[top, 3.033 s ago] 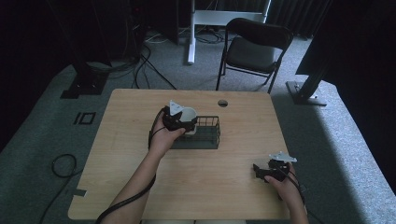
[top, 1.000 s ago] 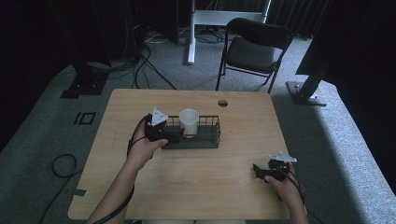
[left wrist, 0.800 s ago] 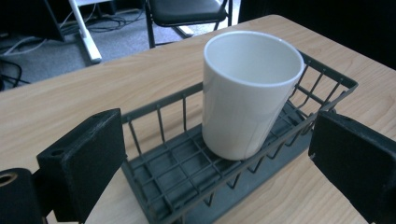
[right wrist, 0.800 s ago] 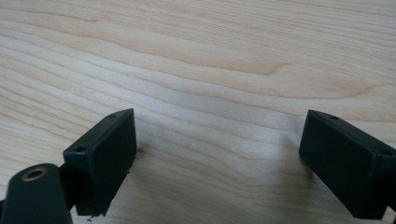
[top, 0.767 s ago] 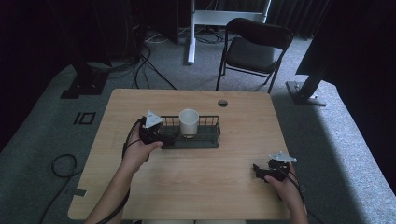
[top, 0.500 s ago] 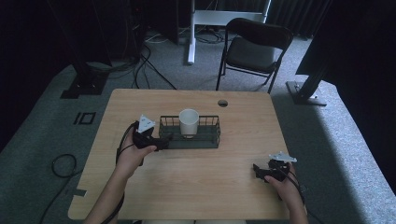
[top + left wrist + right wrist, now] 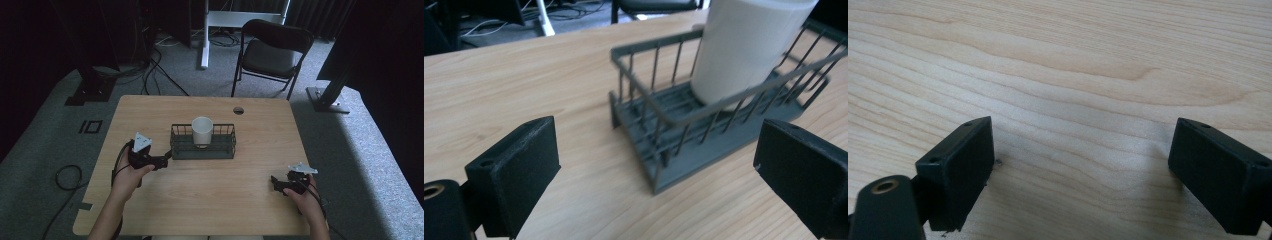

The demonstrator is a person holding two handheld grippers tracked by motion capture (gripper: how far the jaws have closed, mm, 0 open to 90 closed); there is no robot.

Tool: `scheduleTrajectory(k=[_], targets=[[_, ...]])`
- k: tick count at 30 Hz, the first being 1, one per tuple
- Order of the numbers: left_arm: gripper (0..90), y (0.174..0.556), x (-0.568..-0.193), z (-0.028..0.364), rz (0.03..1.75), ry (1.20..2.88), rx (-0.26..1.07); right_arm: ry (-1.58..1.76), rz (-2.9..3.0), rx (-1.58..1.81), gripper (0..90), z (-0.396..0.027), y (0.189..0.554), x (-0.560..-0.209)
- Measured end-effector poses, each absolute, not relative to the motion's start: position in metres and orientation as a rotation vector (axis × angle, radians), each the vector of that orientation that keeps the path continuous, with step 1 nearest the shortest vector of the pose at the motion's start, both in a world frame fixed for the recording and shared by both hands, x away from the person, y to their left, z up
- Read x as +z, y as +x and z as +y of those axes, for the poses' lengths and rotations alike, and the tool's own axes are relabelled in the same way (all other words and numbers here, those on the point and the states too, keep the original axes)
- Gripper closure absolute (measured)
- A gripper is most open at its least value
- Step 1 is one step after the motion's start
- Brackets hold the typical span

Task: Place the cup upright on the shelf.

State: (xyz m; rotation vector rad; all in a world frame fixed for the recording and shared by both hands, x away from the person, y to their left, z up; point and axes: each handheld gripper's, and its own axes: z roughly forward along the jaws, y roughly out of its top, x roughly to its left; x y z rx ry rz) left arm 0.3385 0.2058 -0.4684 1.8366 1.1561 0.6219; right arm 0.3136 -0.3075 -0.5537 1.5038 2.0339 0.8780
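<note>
A black folding chair [image 7: 272, 52] stands on grey carpet [image 7: 350, 145] beyond the wooden table [image 7: 210, 200].

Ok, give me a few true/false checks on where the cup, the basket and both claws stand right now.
1. The white cup stands upright inside the wire basket. True.
2. The left claw grips the cup. False: it is open, beside the basket's end.
3. The right claw is open over bare table. True.
4. The basket lies tipped on its side. False: it sits flat.
5. The cup is black. False: white.
</note>
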Motion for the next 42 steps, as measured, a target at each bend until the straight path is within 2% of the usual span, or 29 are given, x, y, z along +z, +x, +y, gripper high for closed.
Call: scheduleTrajectory(k=[22, 42], targets=[[4.7, 0.317, -0.518, 0.231, 1.288, 1.874, 0.589, 1.5, 2.034, 0.878, 10.8, -0.308, 0.314, -0.554], [4.6, 0.302, -0.539, 0.27, 1.431, 1.861, 0.595, 1.501, 2.034, 0.878, 10.8, -0.308, 0.314, -0.554]])
